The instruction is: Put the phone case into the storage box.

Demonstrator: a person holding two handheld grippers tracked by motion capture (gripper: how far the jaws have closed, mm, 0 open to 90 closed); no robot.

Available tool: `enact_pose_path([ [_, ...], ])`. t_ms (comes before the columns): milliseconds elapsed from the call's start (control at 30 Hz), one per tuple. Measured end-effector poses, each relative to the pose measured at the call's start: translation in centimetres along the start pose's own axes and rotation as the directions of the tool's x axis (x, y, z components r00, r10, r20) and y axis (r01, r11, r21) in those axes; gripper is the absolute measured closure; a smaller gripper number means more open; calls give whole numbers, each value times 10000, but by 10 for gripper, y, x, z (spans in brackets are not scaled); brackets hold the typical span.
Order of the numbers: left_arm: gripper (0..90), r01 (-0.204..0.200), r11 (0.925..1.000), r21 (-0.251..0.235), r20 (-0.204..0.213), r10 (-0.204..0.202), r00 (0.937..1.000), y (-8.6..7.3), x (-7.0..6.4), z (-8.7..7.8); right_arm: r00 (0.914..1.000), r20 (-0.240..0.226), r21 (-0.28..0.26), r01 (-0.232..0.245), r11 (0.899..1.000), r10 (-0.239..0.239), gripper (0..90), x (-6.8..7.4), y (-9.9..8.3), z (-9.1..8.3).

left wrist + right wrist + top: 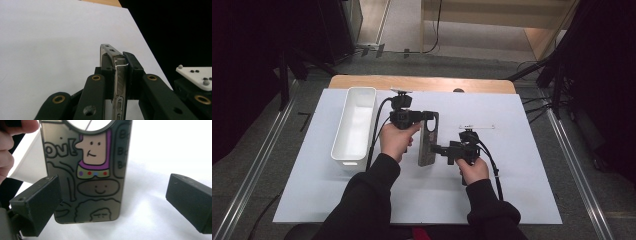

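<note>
A white plastic bin [354, 122] sits at the left of the white mat [512, 200]. Just right of it, the left gripper [424, 116] is clamped on the far end of a phone case [428, 145], thin, glossy, printed with cartoons, its long axis running near to far. The right gripper [437, 148] reaches in from the right toward the case's near end, jaws spread wide, holding nothing.

Left of my left tongs sits a long white bin [354, 125], lengthwise on the white sheet [512, 190]. Beyond my right tongs lies a thin pale strip [477, 127], flat on that sheet. Past both tongs, the wooden table edge [422, 83] shows at the far side.
</note>
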State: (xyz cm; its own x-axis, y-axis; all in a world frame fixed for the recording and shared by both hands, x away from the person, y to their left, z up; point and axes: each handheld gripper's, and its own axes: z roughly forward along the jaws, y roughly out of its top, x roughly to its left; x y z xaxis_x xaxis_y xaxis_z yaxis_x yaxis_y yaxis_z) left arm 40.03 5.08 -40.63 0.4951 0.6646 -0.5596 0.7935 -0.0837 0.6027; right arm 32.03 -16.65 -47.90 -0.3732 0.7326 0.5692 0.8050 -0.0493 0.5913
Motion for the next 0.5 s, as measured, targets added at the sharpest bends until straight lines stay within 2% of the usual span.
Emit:
enact_pose_path([
  [100, 790, -6, 10000, 81, 16, 5, 10000, 1, 3, -1, 10000, 18, -5, 9, 10000, -9, 0, -1, 3, -2],
  [233, 790, -52, 9999, 149, 59, 51, 10000, 2, 4, -4, 9992, 153, 74, 362, 9993, -363, 0, 1, 5, -3],
  [333, 790, -143, 9996, 231, 174, 138, 9998, 3, 4, -7, 9991, -77, 171, 423, 9990, -422, 0, 2, 6, -5],
  [500, 790, -231, 9991, 366, 222, 223, 9995, 6, 7, -14, 9959, -59, 379, 908, 9951, -906, 0, 2, 7, -11],
])
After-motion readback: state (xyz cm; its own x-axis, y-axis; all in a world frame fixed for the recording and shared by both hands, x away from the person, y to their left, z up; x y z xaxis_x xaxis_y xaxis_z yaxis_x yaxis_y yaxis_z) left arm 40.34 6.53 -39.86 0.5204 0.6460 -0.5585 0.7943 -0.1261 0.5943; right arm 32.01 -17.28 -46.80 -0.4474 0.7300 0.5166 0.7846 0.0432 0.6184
